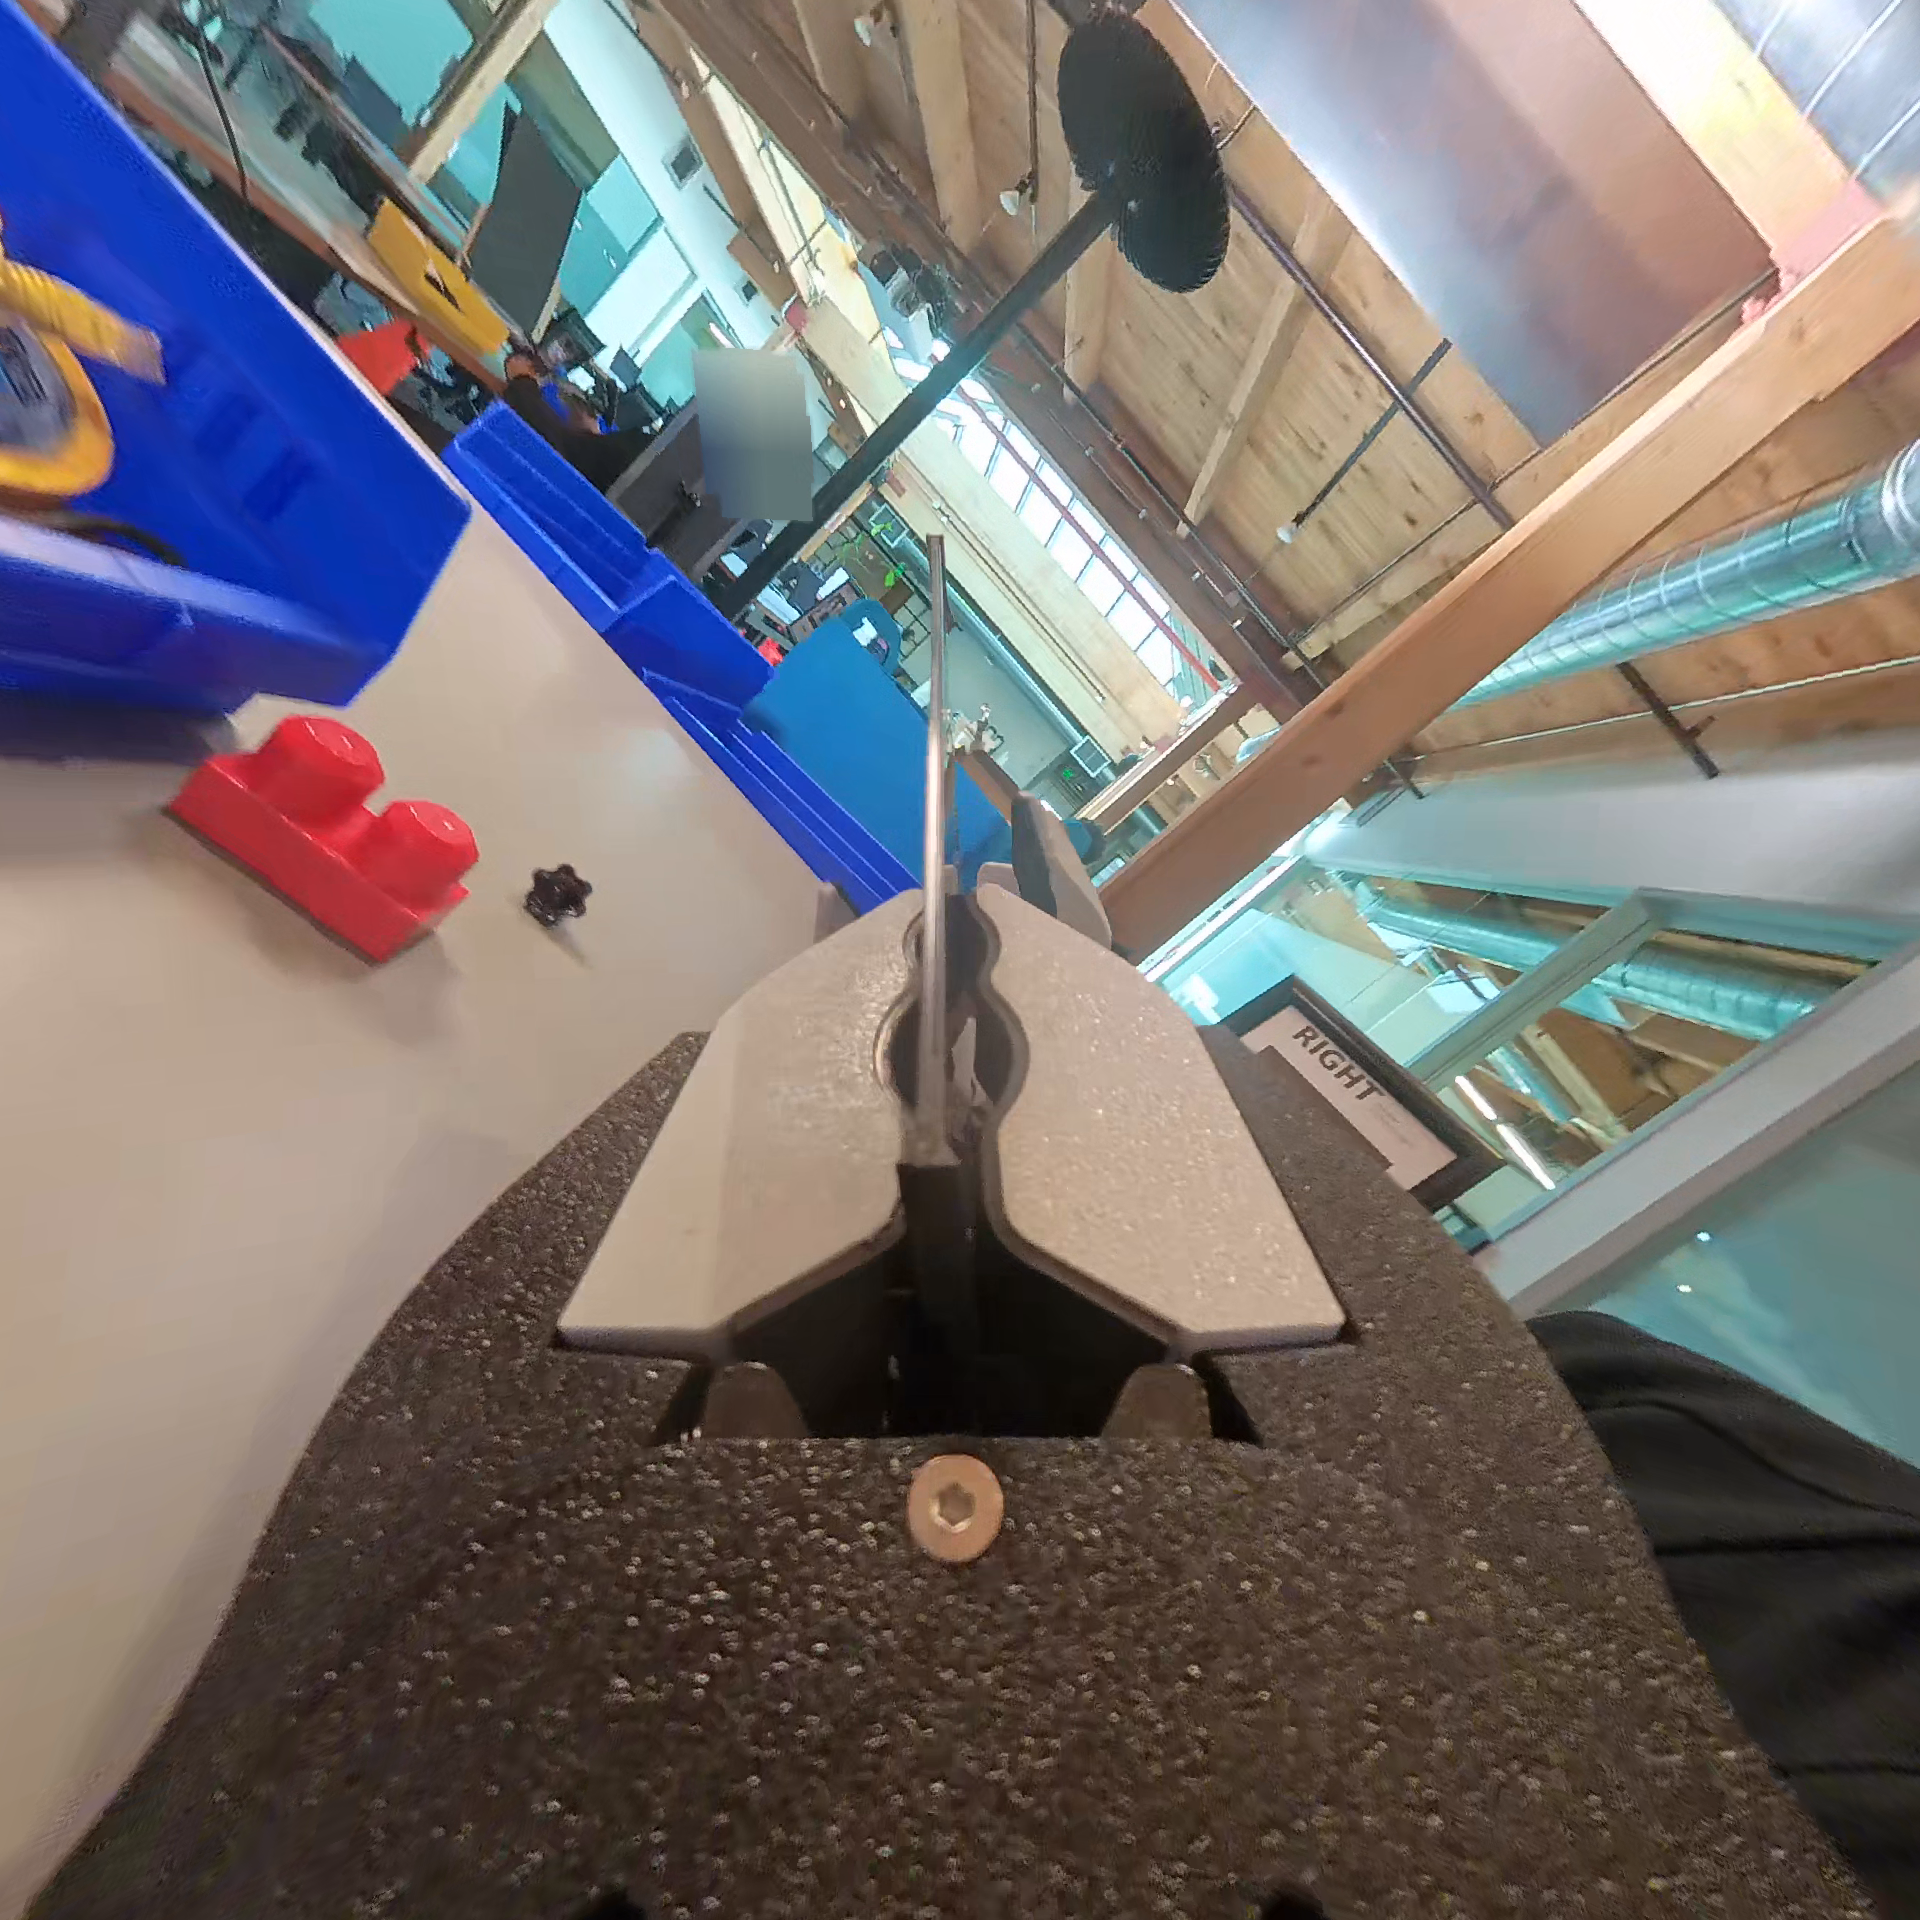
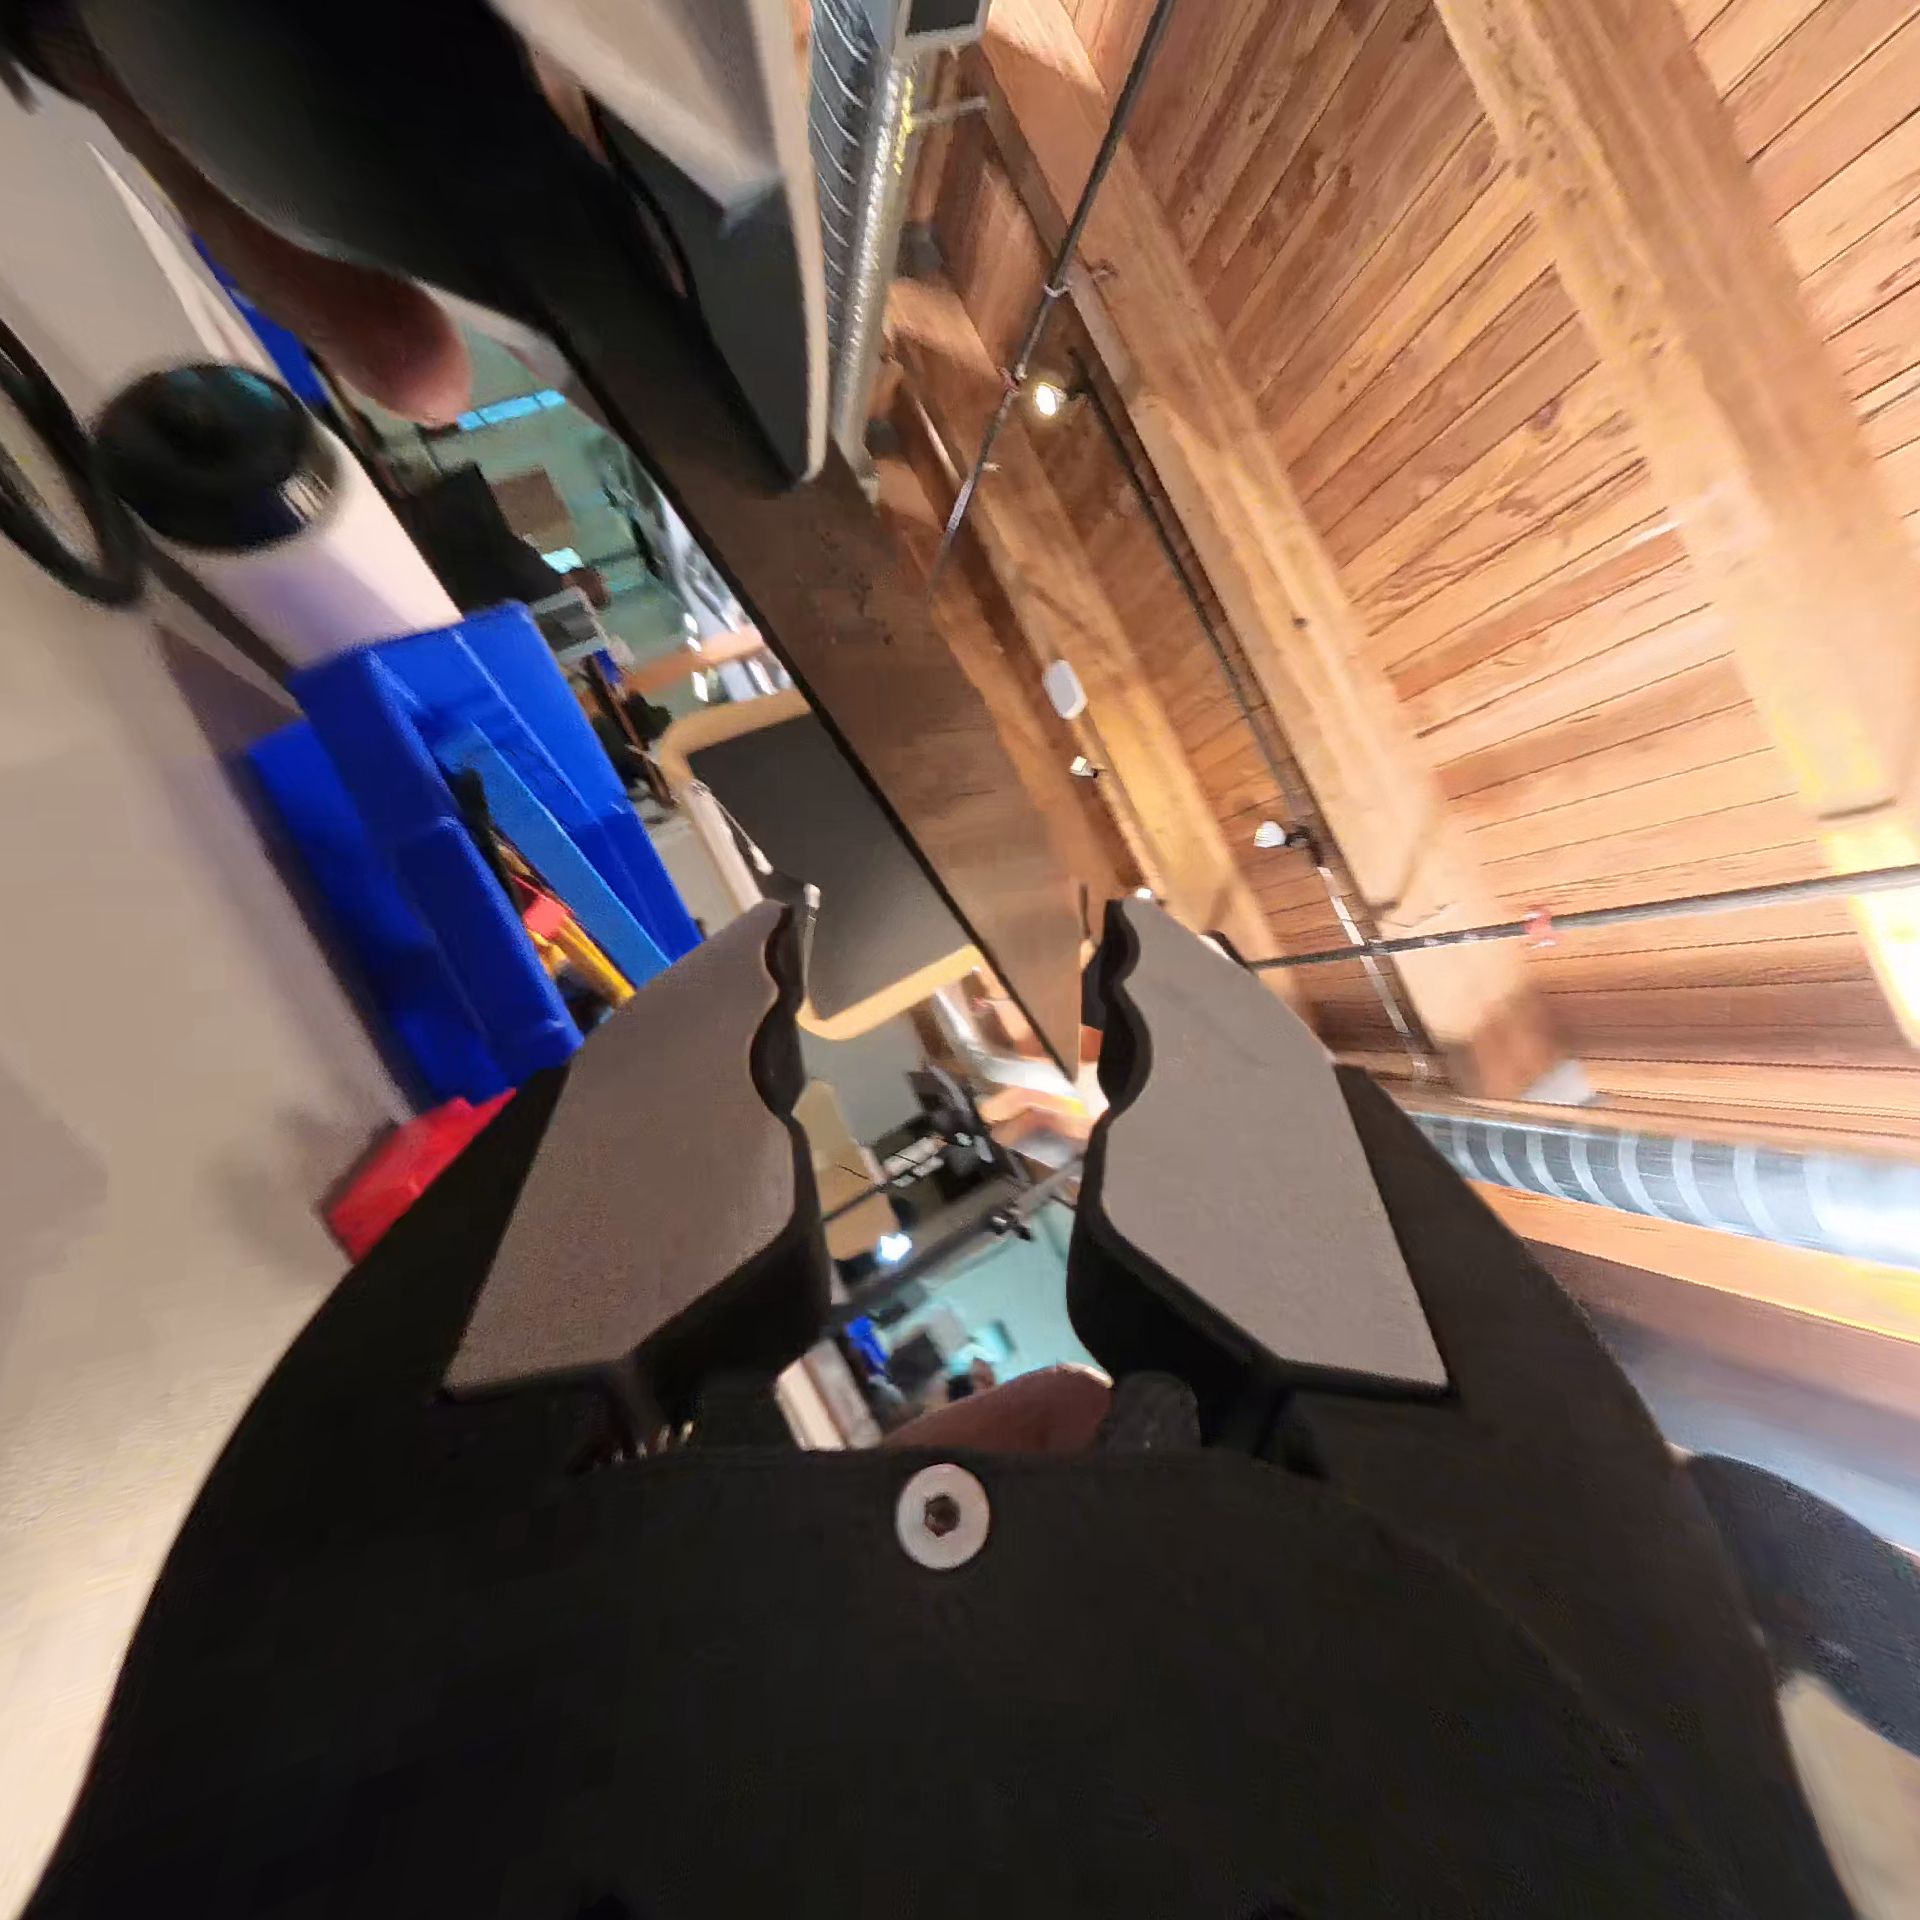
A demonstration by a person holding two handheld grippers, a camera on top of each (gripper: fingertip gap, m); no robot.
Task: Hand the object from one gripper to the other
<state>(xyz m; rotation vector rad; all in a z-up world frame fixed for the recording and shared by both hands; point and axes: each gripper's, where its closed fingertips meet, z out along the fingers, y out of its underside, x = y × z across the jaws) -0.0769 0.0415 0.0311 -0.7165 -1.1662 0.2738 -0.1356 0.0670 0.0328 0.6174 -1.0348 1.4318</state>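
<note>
**Left gripper pinches a thin metal rod; right gripper is spread**

In the left wrist view, the left gripper [image 1: 951, 914] has its grey fingers [image 1: 821, 1091] pressed together on a thin metal rod [image 1: 938, 727]. The rod runs through the scalloped gap between them and sticks out well past the tips, pointing up and away from the camera. Its near end sits deep between the fingers.

Just beyond the left gripper's tips, slightly to the right, part of the right gripper [image 1: 1049, 862] shows, close to the rod; whether it touches cannot be told.

In the right wrist view, the right gripper [image 2: 945, 935] has its fingers [image 2: 644, 1143] spread apart with nothing between them. This view is blurred.

On the white table [image 1: 260, 1091], well left of the grippers, lie a red toy brick [image 1: 322, 831] and, just beside it, a small black knob [image 1: 558, 891]. Blue bins [image 1: 208, 436] stand behind them along the table.
</note>
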